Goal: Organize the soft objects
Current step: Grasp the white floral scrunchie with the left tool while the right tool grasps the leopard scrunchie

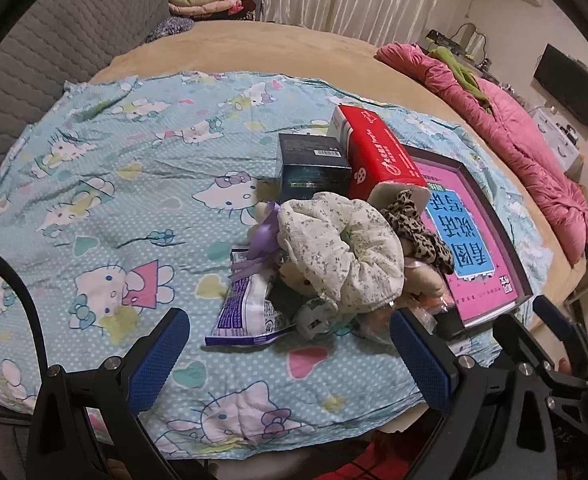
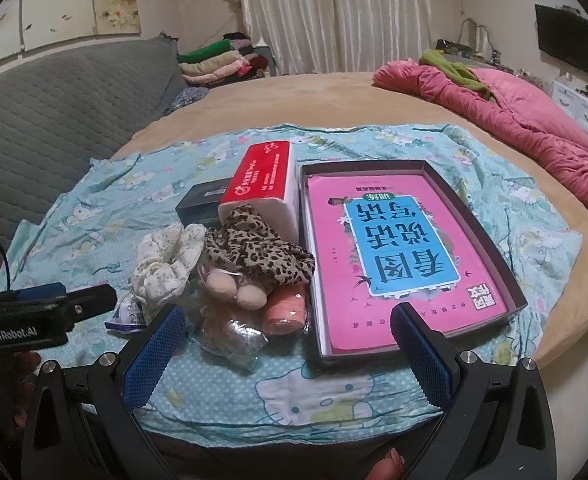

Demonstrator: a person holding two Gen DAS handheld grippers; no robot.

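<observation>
1. Plainly, both tongs hang empty: the left tongs [image 1: 289,354] have their blue pads wide apart just short of the pile, and the right tongs [image 2: 287,354] are equally spread near the dark tray [image 2: 494,232]
2. Ahead on the patterned sheet [image 1: 133,168] over the bed, the soft things lie heaped: a floral scrunchie [image 1: 346,248], a leopard scrunchie [image 2: 253,252], a small plush [image 2: 233,294]
3. Judging by this, sorting has not begun; the next move calls for lowering one pair onto a single scrunchie, closing gently, clear of the red tissue pack [image 2: 261,178]
</observation>
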